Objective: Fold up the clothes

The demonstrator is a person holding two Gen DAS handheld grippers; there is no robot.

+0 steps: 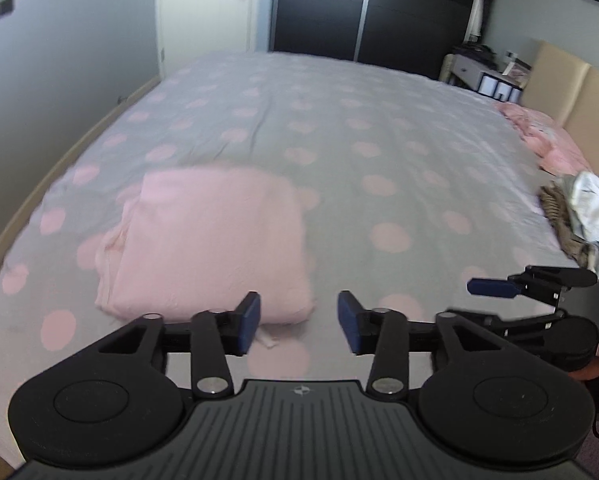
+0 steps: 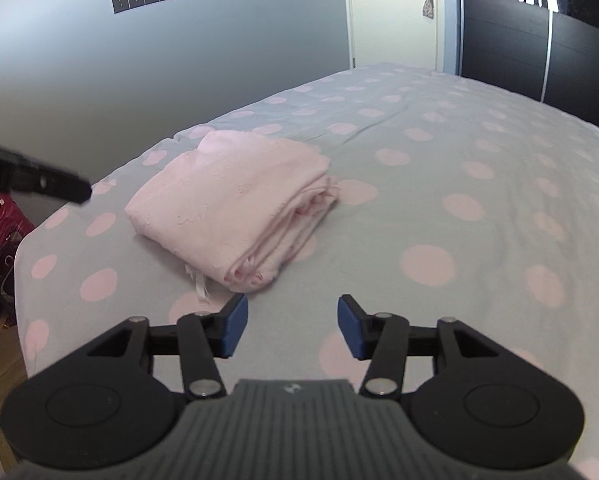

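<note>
Folded pink garment (image 2: 235, 208) on dotted bedspread (image 2: 459, 168), beyond right gripper (image 2: 291, 326) (jaws apart, empty)

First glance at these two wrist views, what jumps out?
The folded pale pink garment lying on the grey bedspread with pink dots, near its corner. Both grippers, left and right, stand open and empty just short of it. A crumpled clothes pile waits at the bed's right edge.

Setting: home bedroom. Large bed with grey, pink-dotted cover (image 1: 339, 128) fills both views. Beige padded headboard (image 1: 571, 100) at right edge, dark sliding-door wardrobe (image 1: 319, 12) at top centre, white room door with metal handle (image 2: 395, 12) at top, cluttered white bedside table (image 1: 479, 72).
</note>
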